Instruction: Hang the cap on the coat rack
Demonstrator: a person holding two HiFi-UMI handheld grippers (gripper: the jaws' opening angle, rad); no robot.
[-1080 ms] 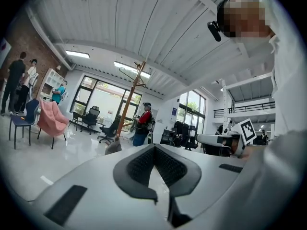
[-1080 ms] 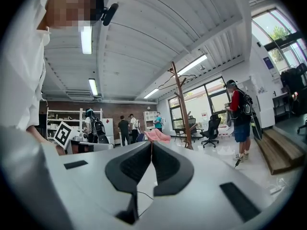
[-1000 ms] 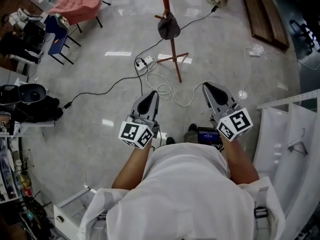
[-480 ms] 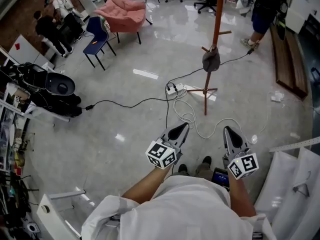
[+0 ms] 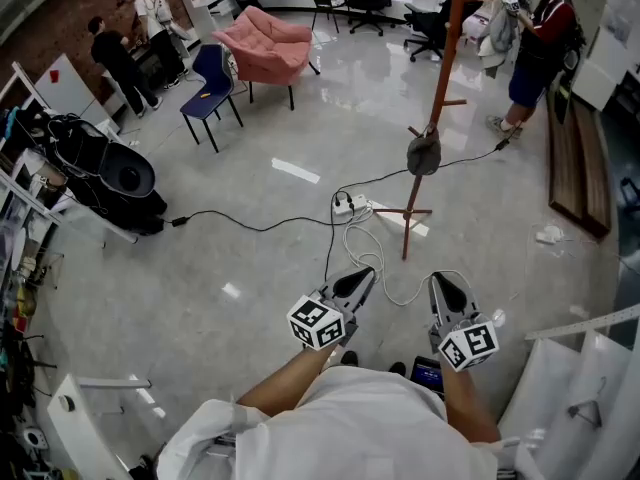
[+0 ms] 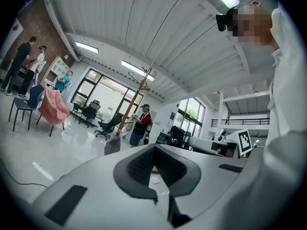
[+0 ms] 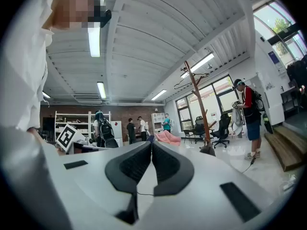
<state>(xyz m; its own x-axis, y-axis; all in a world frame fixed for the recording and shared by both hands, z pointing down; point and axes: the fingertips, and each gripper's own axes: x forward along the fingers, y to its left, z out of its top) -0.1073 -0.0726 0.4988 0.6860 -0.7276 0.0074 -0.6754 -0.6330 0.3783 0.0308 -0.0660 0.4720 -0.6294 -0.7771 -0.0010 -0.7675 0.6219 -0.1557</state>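
Cap [image 5: 424,154] hangs low on the coat rack [image 5: 447,58] in the head view, farther off than a second ago, and left gripper [image 5: 366,273] and right gripper [image 5: 440,281] back away, so the job looks done. The rack's top is cut off. Left gripper view: jaws together, nothing between them, the cap just a small blur. Right gripper view: jaws together, empty too, and the peg under the cap is too small to make out.

Coat rack [image 5: 441,88] stands on the floor ahead of me. Cap [image 5: 424,155] hangs low on its pole, on a side peg as far as I can tell. Power strip [image 5: 349,206] lies just left of the rack's foot. Armchair [image 5: 272,46] and chair [image 5: 212,80] sit far back on the left. A person [image 5: 535,48] stands beyond the rack, to the right. My left gripper [image 5: 366,274] and right gripper [image 5: 441,281] are side by side, nearest me.
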